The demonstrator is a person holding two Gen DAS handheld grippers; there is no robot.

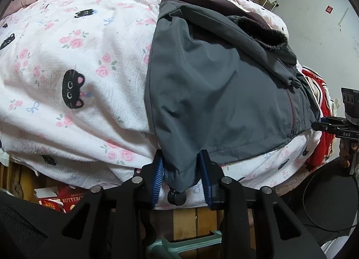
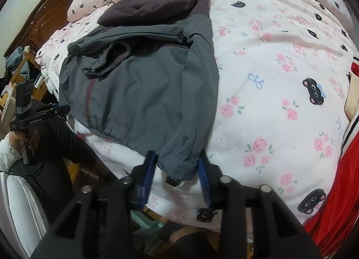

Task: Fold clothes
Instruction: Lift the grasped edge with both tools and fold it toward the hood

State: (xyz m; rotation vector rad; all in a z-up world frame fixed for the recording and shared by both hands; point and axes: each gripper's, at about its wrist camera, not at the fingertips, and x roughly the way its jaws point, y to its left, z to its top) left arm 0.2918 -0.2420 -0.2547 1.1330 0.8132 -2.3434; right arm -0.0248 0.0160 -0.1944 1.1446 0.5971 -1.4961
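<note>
A grey jacket point(image 1: 213, 92) with a dark maroon hood point(image 1: 215, 0) lies partly folded on a bed with a cat-and-rose quilt point(image 1: 74, 56). Its sleeve cuff point(image 1: 271, 41) rests across the body. In the left wrist view my left gripper point(image 1: 181, 173) has its blue pads point(image 1: 158, 175) either side of the jacket's bottom hem corner, with a black cord stopper point(image 1: 176, 198) hanging below. In the right wrist view my right gripper point(image 2: 177, 173) stands the same way around the other hem corner of the jacket point(image 2: 143, 88). Both pairs of pads are apart with cloth between them.
A red garment point(image 2: 332, 196) lies at the bed's right edge, also seen in the left wrist view point(image 1: 318, 128). A wooden headboard point(image 2: 44, 16) stands far left. A box point(image 1: 65, 198) and green stool point(image 1: 179, 245) sit under the bed edge.
</note>
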